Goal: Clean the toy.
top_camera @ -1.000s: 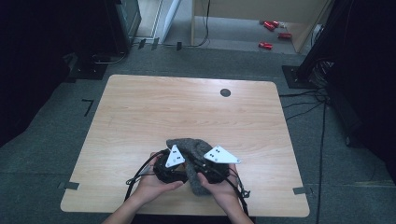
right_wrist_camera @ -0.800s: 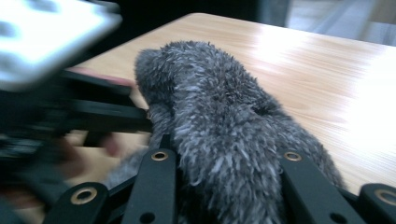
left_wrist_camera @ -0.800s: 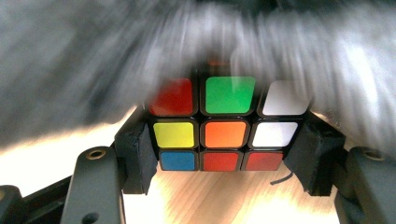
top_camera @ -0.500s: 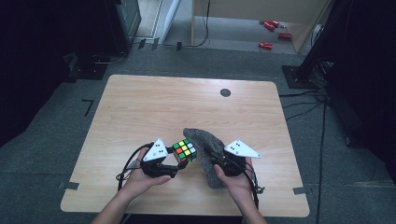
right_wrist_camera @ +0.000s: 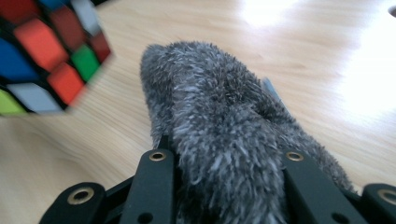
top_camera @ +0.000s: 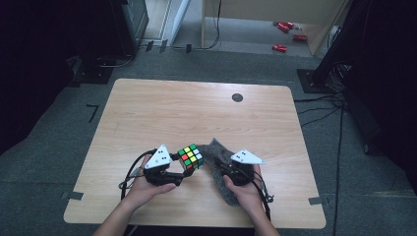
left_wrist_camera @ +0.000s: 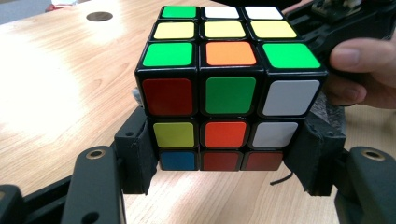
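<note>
Between left gripper (left_wrist_camera: 224,186) fingers (left_wrist_camera: 137,156), cube (left_wrist_camera: 224,88), clamped low

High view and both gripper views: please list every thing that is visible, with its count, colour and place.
cube: one, black with green, yellow, white, orange, red and blue stickers; held above the near middle of the table, between the left gripper's jaws.
cloth: one, grey and fuzzy; near middle of the table, right of the cube, between the right gripper's jaws.
table: one, light wood, centre of the high view.
hole cover: one, dark and round; far right part of the table.
red things: several, on the floor beyond the table; too small to identify.
left gripper: one, black with a grey plate, shut on the cube.
right gripper: one, black with a grey plate, shut on the cloth.
hands: two, at the near edge.
</note>
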